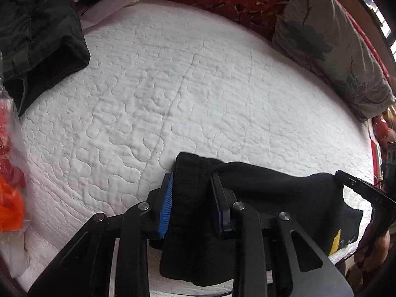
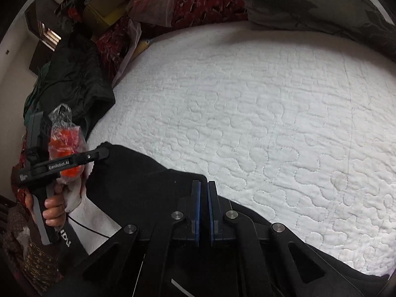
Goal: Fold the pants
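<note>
Left claw (image 1: pixel 191 180) pinching black pants (image 1: pixel 272 185) waistband; right claw (image 2: pixel 203 185) clamped on pants edge; quilt (image 1: pixel 198 86) beyond.

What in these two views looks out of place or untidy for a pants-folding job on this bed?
Mostly the far-left corner: a dark green garment lies crumpled over the edge of the white quilt, beside heaped red fabrics and bags. The black pants are bunched, gripped by the left claw and right claw. Nothing looks spilled or damaged.
</note>
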Tool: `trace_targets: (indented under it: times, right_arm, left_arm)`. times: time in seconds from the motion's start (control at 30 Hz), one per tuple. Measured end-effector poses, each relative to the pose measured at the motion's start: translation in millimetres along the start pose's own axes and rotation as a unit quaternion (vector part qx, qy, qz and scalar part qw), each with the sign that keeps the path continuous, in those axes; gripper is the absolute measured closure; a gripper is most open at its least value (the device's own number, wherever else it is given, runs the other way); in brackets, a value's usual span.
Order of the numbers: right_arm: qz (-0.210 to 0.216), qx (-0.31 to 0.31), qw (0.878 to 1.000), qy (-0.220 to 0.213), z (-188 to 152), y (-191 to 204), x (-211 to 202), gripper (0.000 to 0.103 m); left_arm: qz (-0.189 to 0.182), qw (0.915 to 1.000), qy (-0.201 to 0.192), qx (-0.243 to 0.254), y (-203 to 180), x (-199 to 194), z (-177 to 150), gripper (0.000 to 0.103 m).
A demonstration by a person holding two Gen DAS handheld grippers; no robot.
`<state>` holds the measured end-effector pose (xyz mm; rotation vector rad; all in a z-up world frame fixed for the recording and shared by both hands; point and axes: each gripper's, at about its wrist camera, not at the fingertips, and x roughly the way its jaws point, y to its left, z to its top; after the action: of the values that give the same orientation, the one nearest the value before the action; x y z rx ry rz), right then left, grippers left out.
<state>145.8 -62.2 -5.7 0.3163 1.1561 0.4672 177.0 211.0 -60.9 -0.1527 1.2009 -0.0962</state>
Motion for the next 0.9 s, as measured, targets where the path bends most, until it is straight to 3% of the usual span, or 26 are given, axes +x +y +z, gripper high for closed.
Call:
trace_targets:
  times: [0.13,0.23,0.33,0.4,0.43,0.57,0.6,0.67,0.73,0.8,0.83,0.9]
  right_arm:
    - [-0.037,0.032,0.999,0.024,-0.9,-19.3,24.8,0.099]
    - [-0.046,0.039,0.998,0.021,-6.1,-22.2,26.5,0.094]
    - [-0.027,0.059,0.998,-0.007,-10.5,-28.4,0.0,0.087]
    - [-0.024,0.058,0.998,-0.025,-19.1,-34.4,-24.8,0.069]
    - [-0.028,0.058,0.997,-0.032,-25.6,-38.6,-37.6,0.066]
    - [-0.037,0.085,0.995,-0.045,-58.4,-66.5,-80.5,0.062]
    - [-0.038,0.098,0.993,-0.048,-67.8,-76.3,-89.6,0.062]
    - [-0.045,0.124,0.99,-0.054,-88.6,-95.8,-106.5,0.062]
    - [-0.051,0.154,0.985,-0.058,-109.2,-117.0,-121.4,0.058]
    - [-0.053,0.18,0.98,-0.062,-128.7,-134.7,-134.1,0.057]
    - [-0.053,0.19,0.978,-0.065,-137.2,-143.3,-141.3,0.057]
    - [-0.052,0.203,0.975,-0.075,-150.6,-153.0,-154.1,0.057]
  left_arm:
    - [0.01,0.9999,-0.01,-0.008,-3.3,-2.8,-3.9,0.075]
    - [-0.011,0.9995,-0.011,-0.027,6.8,-21.1,-1.1,0.074]
    - [-0.016,0.9968,-0.042,-0.066,22.7,-52.5,-5.5,0.065]
    - [-0.039,0.9938,-0.049,-0.092,32.3,-63.8,-10.2,0.056]
    - [-0.062,0.9914,-0.047,-0.105,34.7,-66.5,-15.0,0.055]
    - [-0.11,0.9876,-0.027,-0.108,18.3,-67.2,-44.9,0.055]
    - [-0.107,0.9892,-0.024,-0.097,11.3,-65.2,-50.7,0.055]
    - [-0.062,0.9963,-0.017,-0.057,-6.5,-53.3,-62.7,0.055]
    - [0.019,0.9995,-0.004,-0.027,-15.1,-36.0,-71.1,0.055]
    - [0.098,0.9947,0.027,-0.01,-13.7,-10.1,-74.8,0.052]
    - [0.093,0.9943,0.045,-0.026,-6.9,-2.1,-76.4,0.052]
    - [0.043,0.9935,0.046,-0.095,5.7,-9.9,-81.5,0.054]
